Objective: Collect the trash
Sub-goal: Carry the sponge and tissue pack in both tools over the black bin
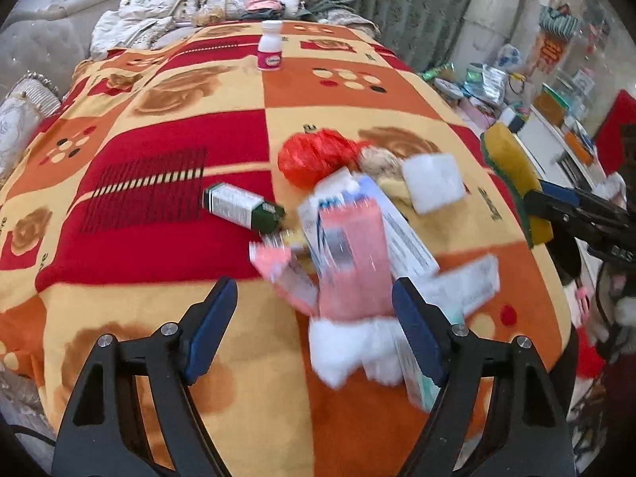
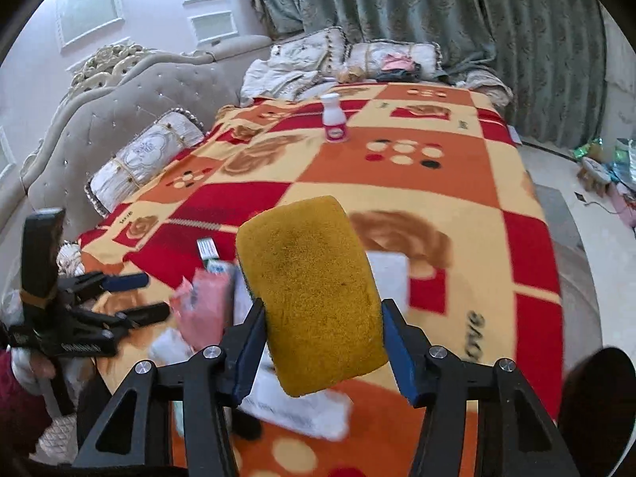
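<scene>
A heap of trash lies on the patterned blanket (image 1: 159, 127): a pink box (image 1: 353, 254), white cartons (image 1: 409, 246), a red plastic bag (image 1: 314, 155), a white foam block (image 1: 433, 181), a green-capped box (image 1: 242, 206) and white tissue (image 1: 346, 346). My left gripper (image 1: 314, 326) is open, its jaws on either side of the pink box's near end. My right gripper (image 2: 322, 342) is shut on a yellow sponge (image 2: 314, 290), held above the heap; it also shows in the left wrist view (image 1: 512, 175).
A small white bottle with a pink label (image 1: 270, 45) stands far back on the blanket, also in the right wrist view (image 2: 334, 119). Pillows (image 2: 139, 163) and a tufted headboard (image 2: 119, 107) lie at left. Clutter covers the floor at right (image 1: 497, 83).
</scene>
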Demonstrator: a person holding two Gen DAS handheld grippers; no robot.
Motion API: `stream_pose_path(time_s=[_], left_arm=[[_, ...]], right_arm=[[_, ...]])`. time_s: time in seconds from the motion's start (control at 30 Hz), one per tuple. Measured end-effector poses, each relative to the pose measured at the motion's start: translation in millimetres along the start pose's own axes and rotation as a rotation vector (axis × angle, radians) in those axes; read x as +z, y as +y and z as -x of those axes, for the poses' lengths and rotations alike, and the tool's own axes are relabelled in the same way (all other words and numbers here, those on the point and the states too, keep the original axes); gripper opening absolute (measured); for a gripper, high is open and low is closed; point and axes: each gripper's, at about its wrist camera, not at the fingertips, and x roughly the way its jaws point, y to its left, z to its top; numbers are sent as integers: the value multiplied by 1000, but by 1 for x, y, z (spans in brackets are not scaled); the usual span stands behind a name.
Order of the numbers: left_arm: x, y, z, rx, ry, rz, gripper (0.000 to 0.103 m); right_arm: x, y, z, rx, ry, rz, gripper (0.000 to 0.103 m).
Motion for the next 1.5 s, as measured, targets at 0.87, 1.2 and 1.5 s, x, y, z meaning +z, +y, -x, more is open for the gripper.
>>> stream_pose_path(time_s=[0.87,1.2,1.5], left_arm=[[-31,-107,-10,-86,112,-43,19],[32,-128,17,-372,104,-32,19],[68,-172,-11,-401,140,-77,19]], right_arm=[[-66,-76,41,-20,-13,-123,55],[-81,-142,83,-106,-67,-250,55],[-98,-182,109,-171,-85,-343,55]])
